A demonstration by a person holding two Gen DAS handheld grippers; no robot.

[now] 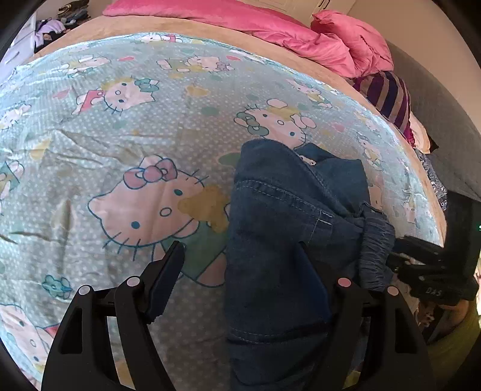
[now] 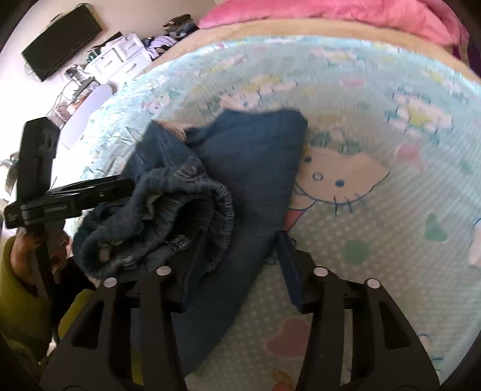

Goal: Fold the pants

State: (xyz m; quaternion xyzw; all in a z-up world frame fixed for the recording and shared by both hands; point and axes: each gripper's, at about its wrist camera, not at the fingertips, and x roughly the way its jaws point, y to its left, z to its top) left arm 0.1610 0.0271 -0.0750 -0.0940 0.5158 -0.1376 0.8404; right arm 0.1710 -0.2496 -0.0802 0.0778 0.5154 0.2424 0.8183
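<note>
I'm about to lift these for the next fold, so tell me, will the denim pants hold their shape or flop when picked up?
Likely floppy: the denim pants already slump in soft bunches on the bedsheet. The gathered elastic waistband looks thickest, so that end probably hangs heavier. Both the left gripper and right gripper stand open around the cloth; loose layers may slide apart.

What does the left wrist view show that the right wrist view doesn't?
Only the left wrist view shows the striped cushion at the bed's far edge and the crumpled pink pillow beside it. Only the right wrist view shows the wall TV, the white dresser, and the open elastic waistband of the pants bunched toward the camera. Both show the denim pants lying on the Hello Kitty sheet, the pink blanket, and each gripper open over the fabric.
</note>
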